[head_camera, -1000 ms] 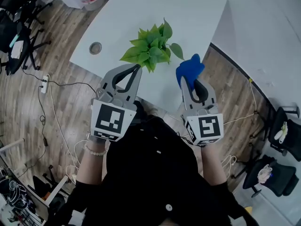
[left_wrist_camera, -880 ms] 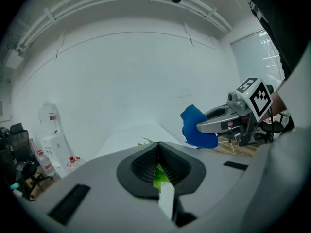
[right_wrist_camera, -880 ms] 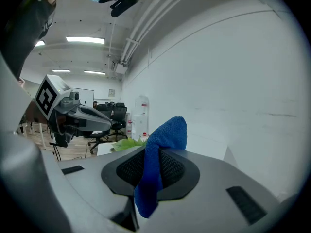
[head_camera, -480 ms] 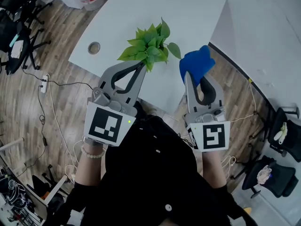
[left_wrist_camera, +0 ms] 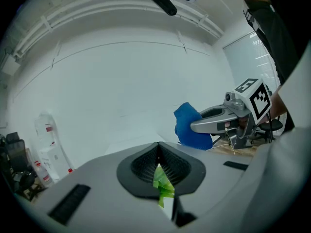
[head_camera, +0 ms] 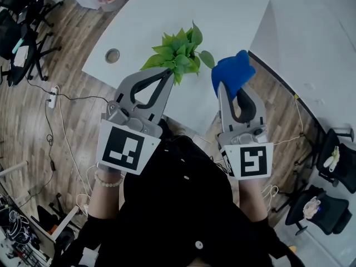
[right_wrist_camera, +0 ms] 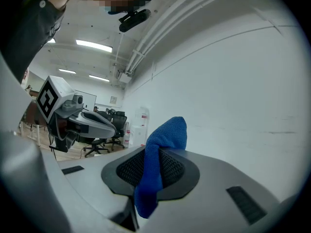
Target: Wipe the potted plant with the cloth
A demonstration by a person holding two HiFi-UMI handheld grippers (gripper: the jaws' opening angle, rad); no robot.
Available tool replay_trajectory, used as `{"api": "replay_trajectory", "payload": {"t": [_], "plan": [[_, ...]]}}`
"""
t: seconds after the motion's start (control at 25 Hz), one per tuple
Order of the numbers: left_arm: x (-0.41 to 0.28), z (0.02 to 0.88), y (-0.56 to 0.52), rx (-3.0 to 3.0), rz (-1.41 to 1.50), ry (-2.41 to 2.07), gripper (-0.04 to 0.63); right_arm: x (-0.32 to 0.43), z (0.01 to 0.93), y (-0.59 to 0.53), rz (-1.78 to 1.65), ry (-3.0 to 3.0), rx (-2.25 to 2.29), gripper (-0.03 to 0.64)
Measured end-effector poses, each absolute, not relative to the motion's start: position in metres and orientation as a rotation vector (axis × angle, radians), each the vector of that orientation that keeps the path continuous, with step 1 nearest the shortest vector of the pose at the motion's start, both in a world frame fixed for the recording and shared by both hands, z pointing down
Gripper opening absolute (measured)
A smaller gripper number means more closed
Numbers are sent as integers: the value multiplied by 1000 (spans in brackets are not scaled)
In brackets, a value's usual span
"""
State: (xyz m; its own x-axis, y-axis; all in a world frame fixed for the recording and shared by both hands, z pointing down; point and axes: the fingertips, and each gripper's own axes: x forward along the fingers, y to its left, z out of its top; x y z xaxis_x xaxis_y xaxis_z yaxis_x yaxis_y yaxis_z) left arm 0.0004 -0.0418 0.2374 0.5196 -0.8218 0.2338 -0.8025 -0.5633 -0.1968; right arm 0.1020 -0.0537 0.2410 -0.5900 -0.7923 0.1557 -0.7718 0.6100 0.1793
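**A:** Head view first. Where is the plant?

**B:** The potted plant (head_camera: 179,52) shows against the white table (head_camera: 222,15), near its closest edge. Its green leaves are spread out and its pot is hidden. The left gripper (head_camera: 166,74) has its tips in the lower leaves. The right gripper (head_camera: 228,88) is just to the plant's right, with the blue cloth (head_camera: 232,72) bunched at its tips. The cloth is near one outer leaf, but I cannot tell whether they touch.

**A:** And the left gripper view?

**B:** The jaws are pressed together with a green leaf (left_wrist_camera: 164,187) pinched between the ribbed pads. Beyond them the right gripper (left_wrist_camera: 209,125) points in from the right, with the cloth (left_wrist_camera: 189,127) draped over its tips.

**A:** The right gripper view?

**B:** Its jaws are clamped on the cloth (right_wrist_camera: 160,154). A fold stands up above the pads and the rest hangs below. The left gripper (right_wrist_camera: 104,125) sits off to the left.
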Motion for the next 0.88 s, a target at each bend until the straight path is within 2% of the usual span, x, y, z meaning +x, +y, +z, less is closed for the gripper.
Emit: {"api": "replay_trajectory", "payload": {"t": [0.88], "plan": [[-5,238,-46,-2686,-462,1437,14,87,251,-52,-121,-2602,1205,84]]}}
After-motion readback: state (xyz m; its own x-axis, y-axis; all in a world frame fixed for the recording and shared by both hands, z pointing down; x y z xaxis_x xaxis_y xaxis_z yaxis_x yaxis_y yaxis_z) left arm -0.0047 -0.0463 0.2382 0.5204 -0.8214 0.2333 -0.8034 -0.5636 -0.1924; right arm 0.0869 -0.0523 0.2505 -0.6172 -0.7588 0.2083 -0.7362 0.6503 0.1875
